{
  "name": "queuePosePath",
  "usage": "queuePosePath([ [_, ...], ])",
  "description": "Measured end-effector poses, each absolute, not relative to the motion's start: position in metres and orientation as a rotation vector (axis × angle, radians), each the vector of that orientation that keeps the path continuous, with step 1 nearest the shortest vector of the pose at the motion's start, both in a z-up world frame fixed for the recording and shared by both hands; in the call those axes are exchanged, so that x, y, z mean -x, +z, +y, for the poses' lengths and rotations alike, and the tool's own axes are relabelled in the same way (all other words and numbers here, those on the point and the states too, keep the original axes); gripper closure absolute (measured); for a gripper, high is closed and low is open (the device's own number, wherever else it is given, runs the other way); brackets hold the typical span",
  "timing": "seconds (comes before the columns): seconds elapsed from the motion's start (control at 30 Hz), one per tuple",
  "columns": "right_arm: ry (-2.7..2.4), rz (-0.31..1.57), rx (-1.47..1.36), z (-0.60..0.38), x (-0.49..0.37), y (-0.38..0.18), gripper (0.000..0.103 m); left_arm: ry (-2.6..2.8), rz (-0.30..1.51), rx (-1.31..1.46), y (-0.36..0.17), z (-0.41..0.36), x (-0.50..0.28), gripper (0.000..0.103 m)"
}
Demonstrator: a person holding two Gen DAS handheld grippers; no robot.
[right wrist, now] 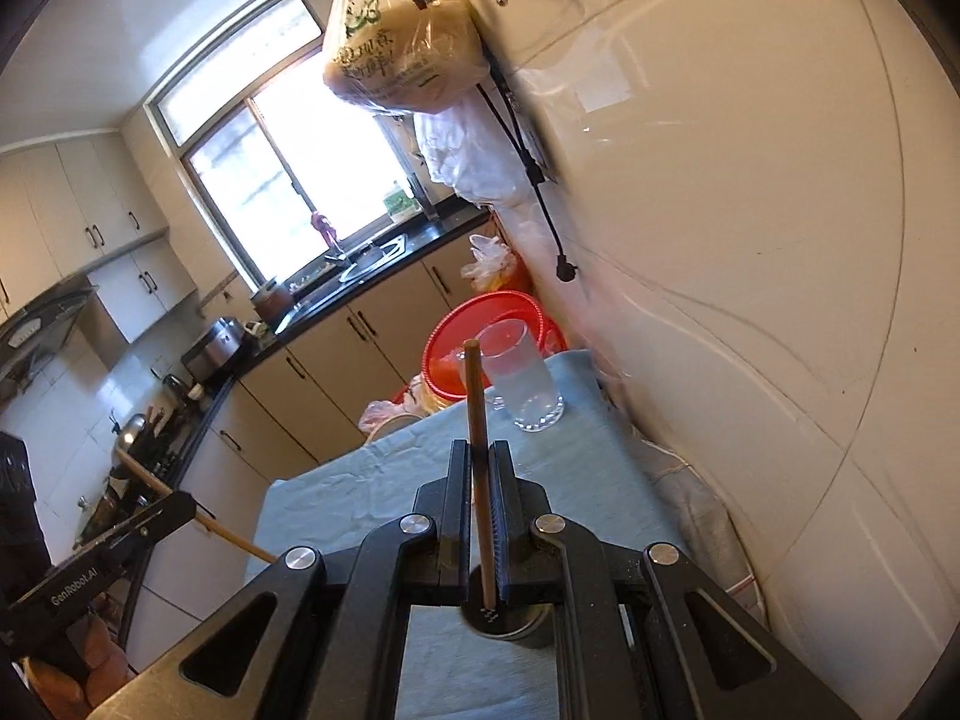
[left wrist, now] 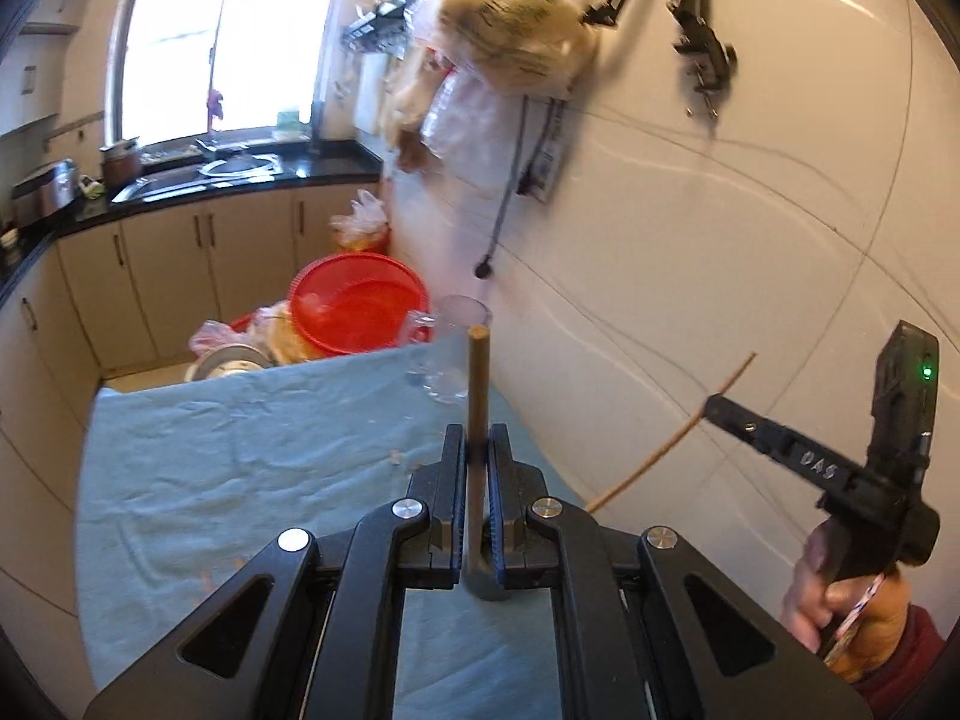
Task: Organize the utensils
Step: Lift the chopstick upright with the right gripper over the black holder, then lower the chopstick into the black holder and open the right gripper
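Chopsticks are sitting one in each of my claws, and the glass cup is where I judge both are heading. Starting on my left: my left gripper (left wrist: pixel 477 450) is clamping the left chopstick (left wrist: pixel 478 396) between closed jaws, its long axis running straight along the fingers toward twelve o'clock. In that view the glass cup (left wrist: pixel 447 360) is standing upright on the blue cloth (left wrist: pixel 240 450), just past the stick's tip and a touch toward eleven o'clock, near the table's far edge in front of the red basin (left wrist: pixel 360 312). Moving right: my right gripper (right wrist: pixel 478 480) is pinching the right chopstick (right wrist: pixel 478 450) the same way, jaws closed on it, the shaft leaning slightly toward eleven. From there the cup is lying toward one o'clock, close beyond the tip. Both tips are looking near the cup's mouth; I cannot tell which is nearer. I am judging that each stick needs tipping upright over the rim before release.
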State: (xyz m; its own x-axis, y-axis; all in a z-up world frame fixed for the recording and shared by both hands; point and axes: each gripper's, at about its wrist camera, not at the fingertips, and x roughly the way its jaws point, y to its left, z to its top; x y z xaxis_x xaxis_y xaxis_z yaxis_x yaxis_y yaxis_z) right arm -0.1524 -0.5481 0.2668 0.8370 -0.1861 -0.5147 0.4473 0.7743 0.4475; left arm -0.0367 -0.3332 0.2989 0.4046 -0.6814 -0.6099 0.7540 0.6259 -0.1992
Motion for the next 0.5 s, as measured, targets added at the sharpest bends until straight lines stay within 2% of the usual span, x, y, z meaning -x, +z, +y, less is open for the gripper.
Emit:
queuePosePath([
  [0.17, -0.348, 0.512, -0.600, -0.560, 0.141, 0.251, 0.097, -0.921, 0.774, -0.137, 0.277, -0.370, 0.037, 0.097],
  [0.5, -0.315, 0.654, -0.636, -0.572, 0.114, 0.205, 0.097, -0.888, 0.904, -0.179, 0.223, -0.396, 0.028, 0.097],
])
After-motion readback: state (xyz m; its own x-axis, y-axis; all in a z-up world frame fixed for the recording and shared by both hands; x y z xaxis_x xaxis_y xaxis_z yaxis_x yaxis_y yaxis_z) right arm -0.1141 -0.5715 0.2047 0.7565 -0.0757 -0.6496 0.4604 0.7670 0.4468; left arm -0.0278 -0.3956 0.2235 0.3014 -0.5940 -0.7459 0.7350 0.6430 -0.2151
